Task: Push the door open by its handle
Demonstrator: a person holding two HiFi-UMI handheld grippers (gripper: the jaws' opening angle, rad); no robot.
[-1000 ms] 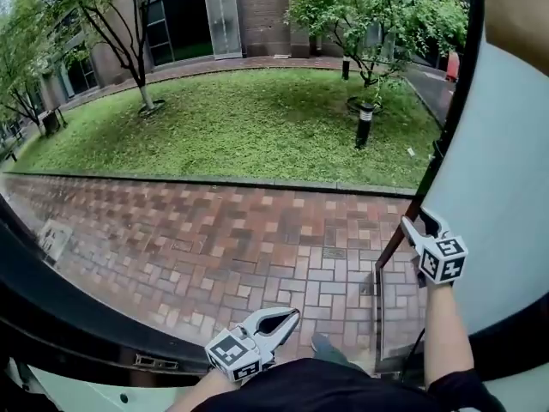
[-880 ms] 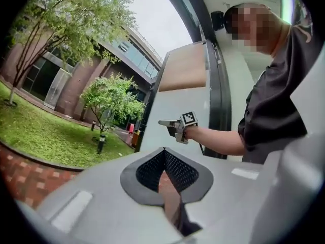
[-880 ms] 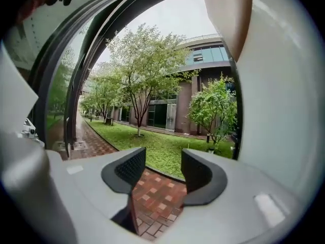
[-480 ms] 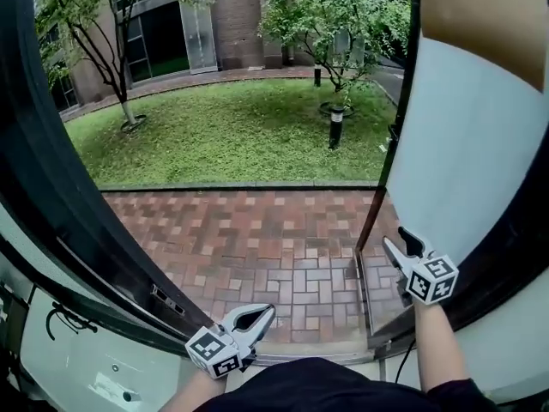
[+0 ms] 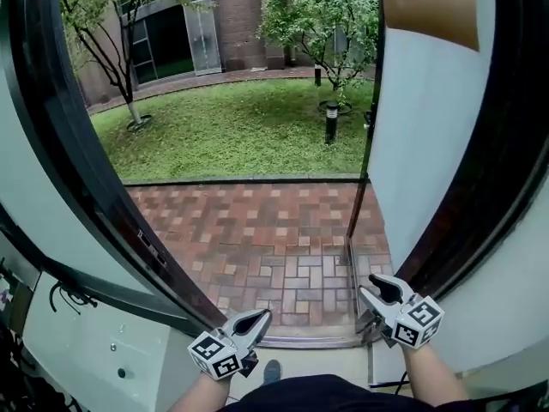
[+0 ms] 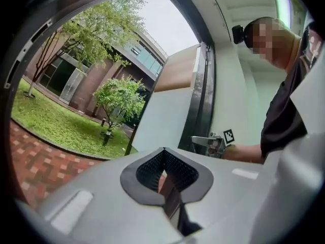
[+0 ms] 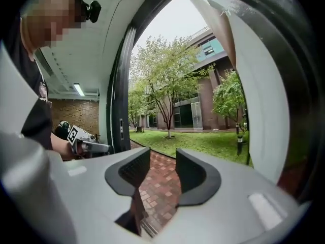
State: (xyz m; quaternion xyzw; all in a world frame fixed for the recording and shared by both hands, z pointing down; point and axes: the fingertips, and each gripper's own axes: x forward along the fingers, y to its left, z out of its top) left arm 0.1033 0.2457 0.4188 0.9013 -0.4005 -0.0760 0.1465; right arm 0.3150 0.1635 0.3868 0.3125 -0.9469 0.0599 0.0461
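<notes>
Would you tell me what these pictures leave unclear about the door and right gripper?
Door handle: visible in no view.
Whether the right gripper touches the door: head view, it overlaps the door's lower edge.
Door's top: cut off by the head view's upper edge.

Building entrance onto a campus-style courtyard. Just past the open door (image 5: 429,144): red brick paving (image 5: 274,230), then a lawn (image 5: 232,136) with trees (image 5: 317,15) and a bollard lamp (image 5: 330,123). Far beyond the door, a brick building (image 5: 253,11) with big glass windows.
</notes>
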